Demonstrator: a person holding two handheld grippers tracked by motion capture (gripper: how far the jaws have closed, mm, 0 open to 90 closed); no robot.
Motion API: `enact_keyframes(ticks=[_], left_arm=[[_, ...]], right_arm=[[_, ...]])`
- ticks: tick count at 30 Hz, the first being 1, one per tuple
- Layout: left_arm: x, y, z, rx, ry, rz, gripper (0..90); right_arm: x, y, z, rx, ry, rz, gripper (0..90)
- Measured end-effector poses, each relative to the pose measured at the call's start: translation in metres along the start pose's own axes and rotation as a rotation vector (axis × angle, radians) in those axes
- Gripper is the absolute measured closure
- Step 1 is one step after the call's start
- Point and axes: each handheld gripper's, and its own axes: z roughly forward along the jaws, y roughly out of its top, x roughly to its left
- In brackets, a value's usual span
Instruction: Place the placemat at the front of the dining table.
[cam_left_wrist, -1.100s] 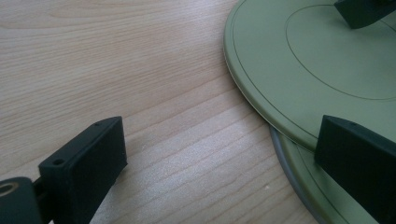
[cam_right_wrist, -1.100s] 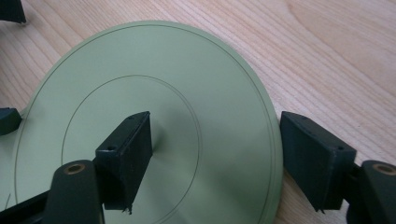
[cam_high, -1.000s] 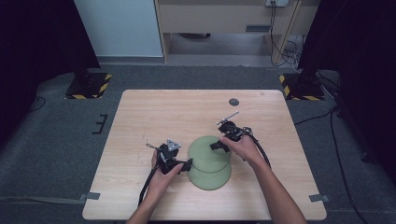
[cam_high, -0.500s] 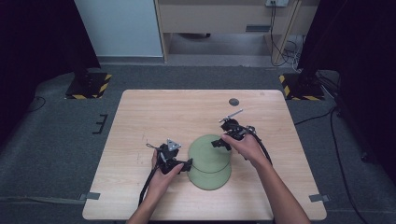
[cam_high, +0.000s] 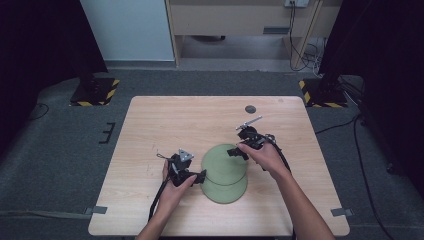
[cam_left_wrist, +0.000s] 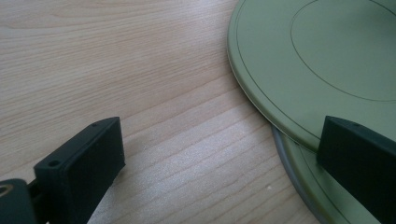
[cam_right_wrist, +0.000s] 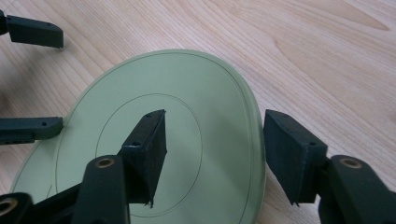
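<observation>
Nearest the person, two green plates are seen on the desk (cam_high: 150, 130), the upper plate (cam_high: 223, 163) shifted toward 12 o'clock over the lower plate (cam_high: 226, 191), so that only the lower one's near crescent is exposed. At the stack's 9 o'clock the left gripper (cam_high: 201, 176) is held with its jaws wide apart and nothing gripped; in the left gripper view one jaw is seen over bare wood and the other over the overlapping rims. Farther off, at the upper plate's 2 o'clock edge, the right gripper (cam_high: 234, 151) is held open, its jaws straddling that rim, one above the plate's face and one outside over the desk, not closed on it.
</observation>
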Motion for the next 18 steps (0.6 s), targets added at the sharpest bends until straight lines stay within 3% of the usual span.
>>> enact_keyframes(ticks=[10, 14, 18], left_arm=[[0.0001, -0.0001, 0.0, 0.001, 0.0, -0.003, 0.0], [-0.0001, -0.0001, -0.0001, 0.001, 0.002, -0.001, 0.1], [0.0, -0.0002, -0.0002, 0.001, 0.002, -0.001, 0.0]], right_arm=[[0.0024, 0.0005, -0.0063, -0.02, 0.027, -0.005, 50.5], [0.0055, 0.0004, -0.0072, -0.002, 0.045, -0.016, 53.9], [0.0083, -0.0003, -0.0057, 0.015, 0.033, -0.039, 55.6]])
